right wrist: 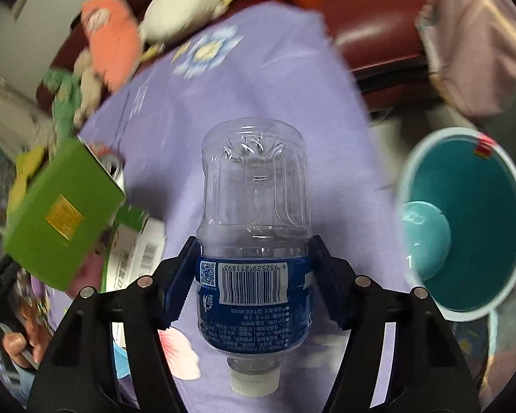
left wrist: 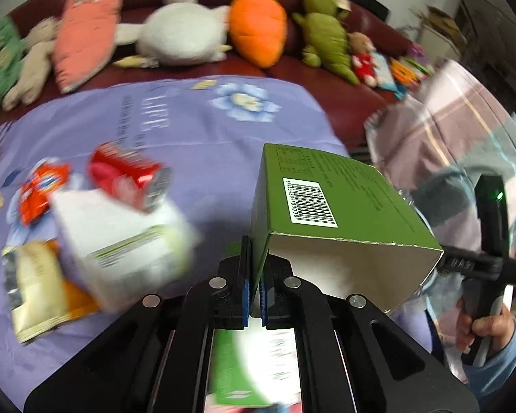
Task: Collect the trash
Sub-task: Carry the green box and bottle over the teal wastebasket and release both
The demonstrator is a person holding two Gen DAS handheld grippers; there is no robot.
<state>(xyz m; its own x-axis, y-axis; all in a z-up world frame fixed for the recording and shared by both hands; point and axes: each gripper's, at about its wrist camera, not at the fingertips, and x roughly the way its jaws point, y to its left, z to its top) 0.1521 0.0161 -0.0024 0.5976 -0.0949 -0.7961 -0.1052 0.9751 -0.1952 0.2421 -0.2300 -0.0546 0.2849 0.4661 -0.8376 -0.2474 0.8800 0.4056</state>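
Observation:
My left gripper (left wrist: 255, 268) is shut on one wall of an open green carton box (left wrist: 333, 213) and holds it above the purple cloth; the box also shows at the left in the right wrist view (right wrist: 62, 216). My right gripper (right wrist: 254, 275) is shut on a clear plastic bottle (right wrist: 254, 206) with a blue label, cap toward the camera. A teal trash bin (right wrist: 471, 220) stands open to the right of the bottle. On the cloth lie a red can (left wrist: 127, 175), a white carton (left wrist: 120, 237), a red wrapper (left wrist: 39, 189) and a yellow snack bag (left wrist: 38, 289).
The purple flowered cloth (left wrist: 203, 137) covers the table. Behind it a dark red sofa (left wrist: 292, 69) holds several plush toys, among them an orange carrot (left wrist: 258, 27). A plaid cloth (left wrist: 464, 120) hangs at the right. A green-and-white box (left wrist: 254, 368) lies under my left gripper.

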